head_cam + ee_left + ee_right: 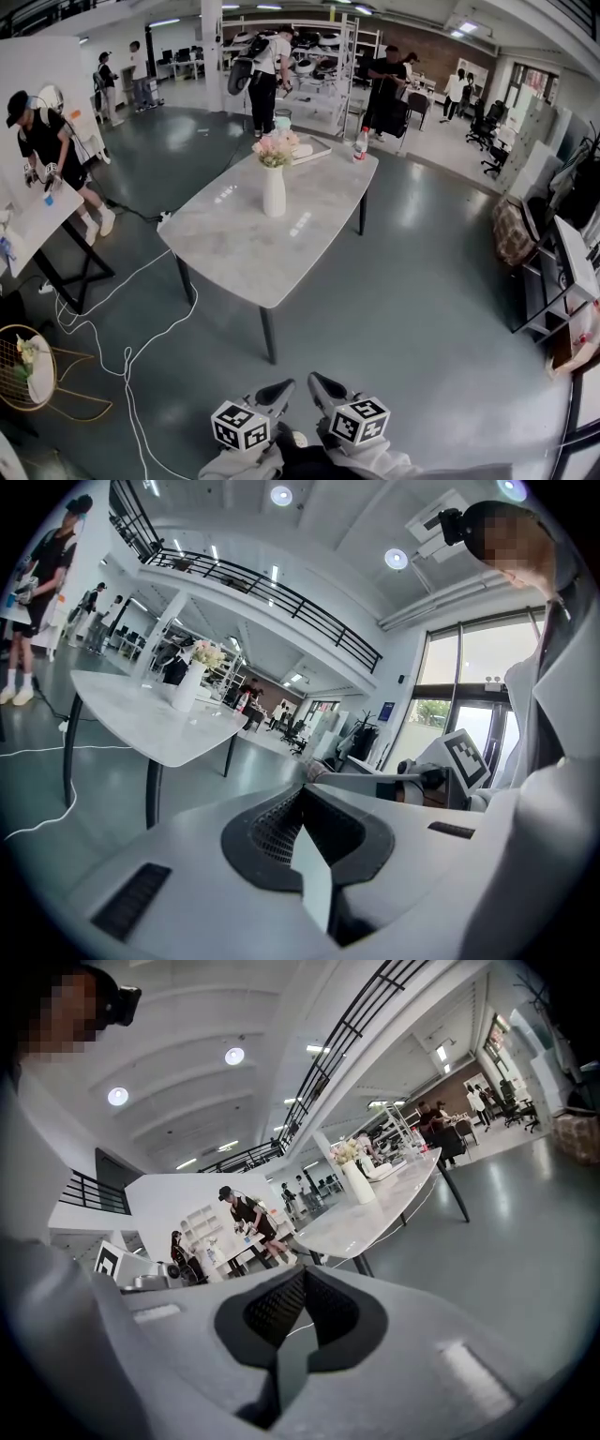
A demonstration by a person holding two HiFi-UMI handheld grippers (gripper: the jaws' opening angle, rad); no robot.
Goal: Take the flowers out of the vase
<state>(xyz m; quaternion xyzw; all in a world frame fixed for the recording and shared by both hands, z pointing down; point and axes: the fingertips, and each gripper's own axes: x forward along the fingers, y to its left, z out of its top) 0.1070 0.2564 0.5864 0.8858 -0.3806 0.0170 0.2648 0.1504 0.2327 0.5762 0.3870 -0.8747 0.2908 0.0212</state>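
Task not started. Flowers (277,146) sit in the vase (274,195) on the table (281,258), 12 o'clock from you, well apart. Your left gripper (282,386) and right gripper (317,381) have jaws together, nothing between. Approach, grab and pull-out all remain.

Flowers (276,146) in vase (274,194) on table (246,251), bottle (361,145) behind.

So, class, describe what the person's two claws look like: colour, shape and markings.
Both the left claw and right claw are pale grey shells tapering to dark ribbed pads. Each carries a white cube printed with black square markers. The sleeves are light grey.
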